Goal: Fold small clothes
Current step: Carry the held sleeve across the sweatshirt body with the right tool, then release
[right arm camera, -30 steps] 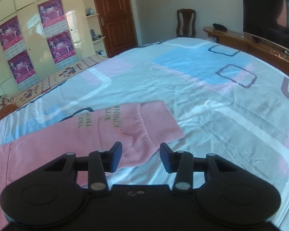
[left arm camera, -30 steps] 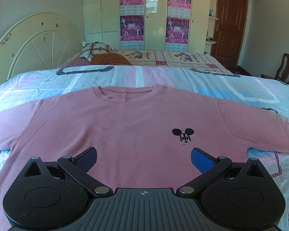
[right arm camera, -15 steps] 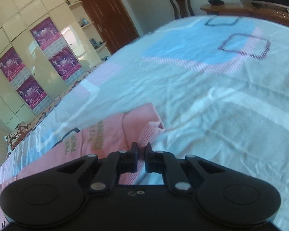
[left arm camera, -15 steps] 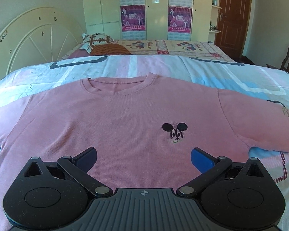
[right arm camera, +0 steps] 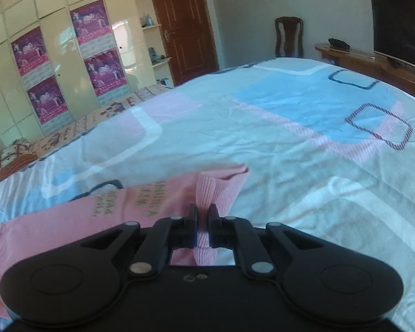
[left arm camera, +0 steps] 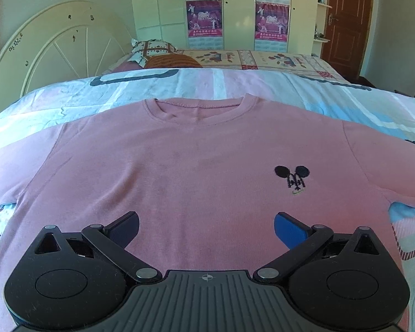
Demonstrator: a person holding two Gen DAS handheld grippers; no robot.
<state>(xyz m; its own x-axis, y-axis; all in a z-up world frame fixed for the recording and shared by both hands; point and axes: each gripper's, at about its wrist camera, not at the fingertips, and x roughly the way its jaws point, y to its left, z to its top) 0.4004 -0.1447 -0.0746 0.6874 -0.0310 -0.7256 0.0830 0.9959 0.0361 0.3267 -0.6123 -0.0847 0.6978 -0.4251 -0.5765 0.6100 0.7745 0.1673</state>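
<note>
A small pink T-shirt point(left arm camera: 196, 166) with a black mouse-ears logo point(left arm camera: 292, 178) lies face up on the bed, collar point(left arm camera: 199, 106) away from me. In the left wrist view my left gripper point(left arm camera: 206, 228) hovers open over the shirt's lower middle, nothing between its blue pads. In the right wrist view my right gripper point(right arm camera: 203, 215) is shut on the cuff of one sleeve point(right arm camera: 215, 191), which is lifted and bunched between the fingers; lettering shows on that sleeve.
The bed sheet point(right arm camera: 304, 144) has blue, pink and white patches. A white headboard point(left arm camera: 49, 55) and pillows point(left arm camera: 155, 52) lie at the far left. A wardrobe with posters point(left arm camera: 204, 19), a brown door point(right arm camera: 179, 25), a chair point(right arm camera: 289, 37) and a wooden bench point(right arm camera: 373, 63) with a TV ring the bed.
My right gripper closed on the sleeve cuff and raised it off the sheet. The left gripper shifted over the shirt and stayed open.
</note>
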